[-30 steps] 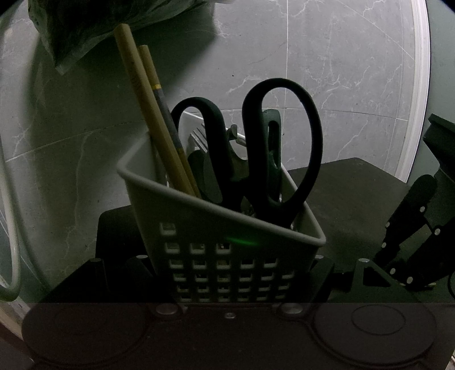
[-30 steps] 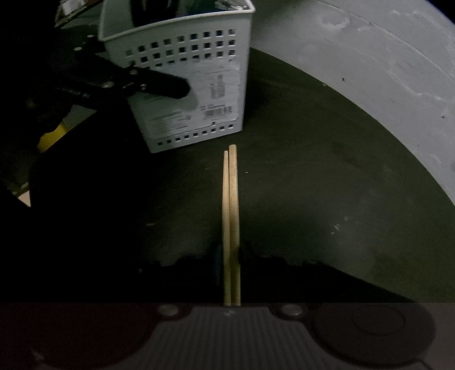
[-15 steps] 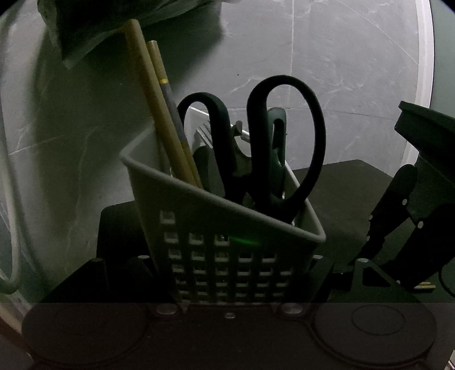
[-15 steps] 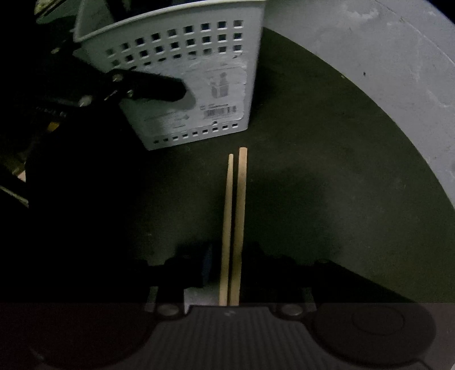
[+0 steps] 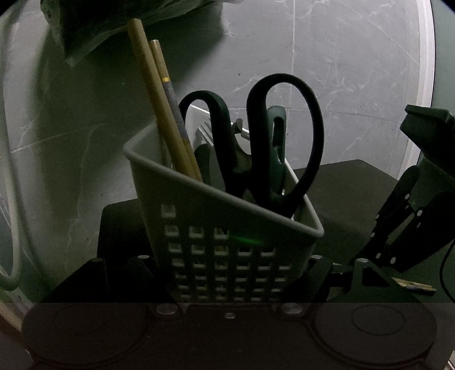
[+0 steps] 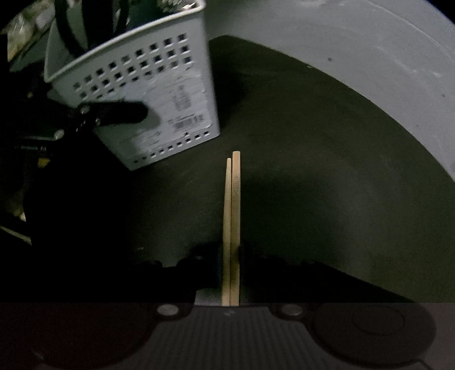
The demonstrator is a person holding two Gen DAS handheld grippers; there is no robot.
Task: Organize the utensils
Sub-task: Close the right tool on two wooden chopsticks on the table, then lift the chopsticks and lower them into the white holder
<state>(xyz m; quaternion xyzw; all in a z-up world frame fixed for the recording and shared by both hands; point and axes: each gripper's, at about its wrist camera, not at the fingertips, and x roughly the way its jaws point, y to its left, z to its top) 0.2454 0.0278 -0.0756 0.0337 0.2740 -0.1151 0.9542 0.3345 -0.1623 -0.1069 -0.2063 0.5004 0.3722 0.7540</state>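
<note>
A white perforated basket [image 5: 227,216] stands on a dark mat, and my left gripper [image 5: 227,264] is shut on its lower sides. It holds black scissors [image 5: 284,136], two long chopsticks [image 5: 159,108], a fork [image 5: 203,133] and a green-handled tool [image 5: 277,148]. In the right wrist view, one left finger [image 6: 122,116] presses the basket [image 6: 170,74], which looks tilted. My right gripper [image 6: 231,256] points steeply down, its jaws closing on a pair of pale wooden chopsticks [image 6: 231,205] that reach toward the basket's base. From the left wrist view the right gripper [image 5: 381,247] hangs at the right edge.
The dark mat [image 6: 312,170] spreads to the right of the basket, with pale marble floor [image 5: 341,57] beyond its edge. A dark crumpled bag [image 5: 99,22] lies at the top left. A white cord loop [image 5: 11,199] hangs at the far left.
My right gripper has drifted closer to the basket, which now looks larger and more tilted. The chopsticks parted slightly half a second ago and now lie pressed together. The left gripper has kept still.
</note>
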